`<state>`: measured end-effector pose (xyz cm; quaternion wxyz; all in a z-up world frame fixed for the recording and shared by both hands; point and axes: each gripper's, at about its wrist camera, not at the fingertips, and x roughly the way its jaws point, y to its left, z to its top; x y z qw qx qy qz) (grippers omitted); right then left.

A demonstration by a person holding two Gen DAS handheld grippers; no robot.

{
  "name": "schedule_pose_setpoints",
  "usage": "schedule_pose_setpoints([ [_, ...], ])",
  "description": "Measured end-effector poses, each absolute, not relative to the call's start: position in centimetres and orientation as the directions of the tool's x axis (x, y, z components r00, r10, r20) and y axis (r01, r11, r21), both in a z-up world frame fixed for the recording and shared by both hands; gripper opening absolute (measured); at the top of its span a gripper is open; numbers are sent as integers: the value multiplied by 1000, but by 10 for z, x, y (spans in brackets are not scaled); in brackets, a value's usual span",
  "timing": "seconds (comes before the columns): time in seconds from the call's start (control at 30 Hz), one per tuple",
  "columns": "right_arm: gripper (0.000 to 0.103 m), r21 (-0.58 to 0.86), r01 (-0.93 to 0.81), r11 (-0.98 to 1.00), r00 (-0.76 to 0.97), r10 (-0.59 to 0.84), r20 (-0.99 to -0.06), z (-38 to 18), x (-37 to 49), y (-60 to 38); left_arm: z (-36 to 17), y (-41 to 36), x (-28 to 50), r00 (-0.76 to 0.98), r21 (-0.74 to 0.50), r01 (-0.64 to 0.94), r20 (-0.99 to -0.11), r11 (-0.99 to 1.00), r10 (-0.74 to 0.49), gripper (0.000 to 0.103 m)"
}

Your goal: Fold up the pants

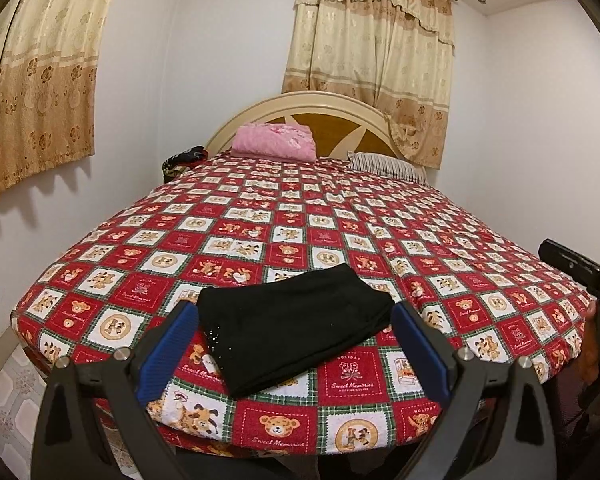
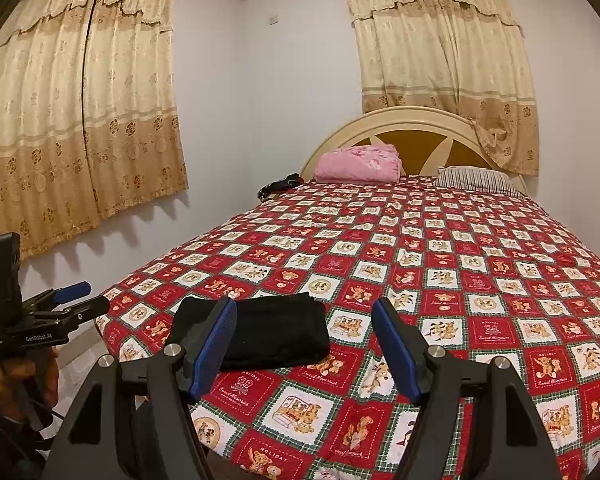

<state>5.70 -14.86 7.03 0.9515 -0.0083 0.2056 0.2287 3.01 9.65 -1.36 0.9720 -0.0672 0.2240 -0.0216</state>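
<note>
A pair of black fabric pants point(image 1: 296, 326), folded into a compact rectangular bundle, lay flat on the bed point(image 1: 340, 240) near its foot edge, on a red, white and green checked bedsheet printed with teddy bears. The left gripper point(image 1: 296, 332), black-framed with ribbed blue pads, hung over that foot edge with its jaws spread wide to either side of the bundle, touching nothing and holding nothing. The right gripper point(image 2: 304, 344) was likewise wide open and empty, raised above the sheet just beside the pants, which sat behind its left finger. In the right wrist view a hand point(image 2: 16, 384) held the left gripper's handle off the foot corner of the bed. At the head of the bed, against a cream arched headboard point(image 1: 300, 100), lay a folded pink blanket point(image 1: 276, 142) and a striped pillow point(image 1: 386, 166).
</note>
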Motion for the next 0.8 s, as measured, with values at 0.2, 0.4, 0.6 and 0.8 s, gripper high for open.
schedule_pose_setpoints([
  [0.2,71,78,-439,895,812,432,-393,70,56,-148,-12,98,30,898,-138,12,-434,990,-72,100],
  [0.4,71,80,-442,893,810,436,-392,71,55,-148,-13,97,30,898,-138,12,-435,990,-72,100],
  [0.6,71,85,-446,891,807,441,-393,72,55,-147,-11,98,30,897,-136,12,-436,991,-71,102],
  [0.8,71,85,-446,891,807,441,-393,72,54,-146,-11,98,30,898,-121,22,-435,992,-73,103],
])
